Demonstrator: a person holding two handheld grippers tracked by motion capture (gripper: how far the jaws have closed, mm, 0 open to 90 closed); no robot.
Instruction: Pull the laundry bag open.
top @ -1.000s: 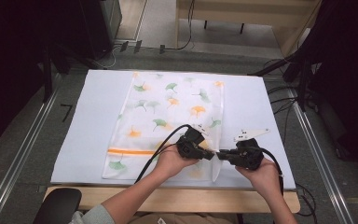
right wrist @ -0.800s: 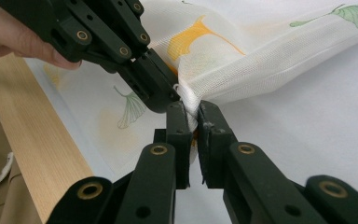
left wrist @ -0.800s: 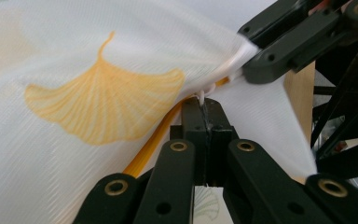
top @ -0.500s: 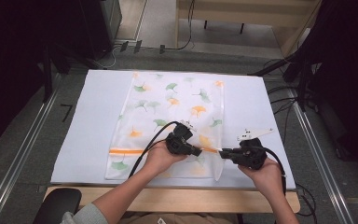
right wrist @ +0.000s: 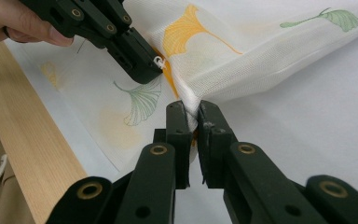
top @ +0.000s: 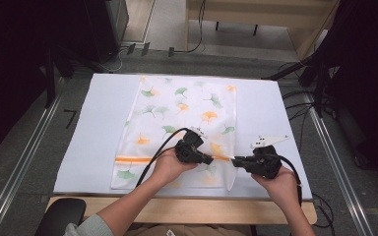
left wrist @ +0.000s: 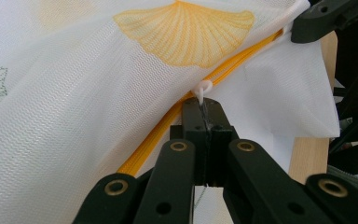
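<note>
Mesh laundry bag (top: 177, 118) lies flat mid-table, its orange zipper (left wrist: 168, 126) near the 6 o'clock edge. Left gripper (top: 210, 160) is clamped on the white zipper pull (left wrist: 204, 88); right gripper (right wrist: 192, 114) pinches the bag's 3 o'clock end. Looks like approx. all the zip's travel is left.

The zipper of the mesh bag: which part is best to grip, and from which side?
Grip the small white pull tab on the orange zipper, coming from the near edge, as the left gripper does. It stands off the mesh bag; the right gripper steadies the end.

My left gripper (top: 210, 160) and right gripper (top: 235, 161): black linked jaws with brass rivets, black cables, grey sleeve (top: 86, 227) nearest the table edge (top: 187, 209).
</note>
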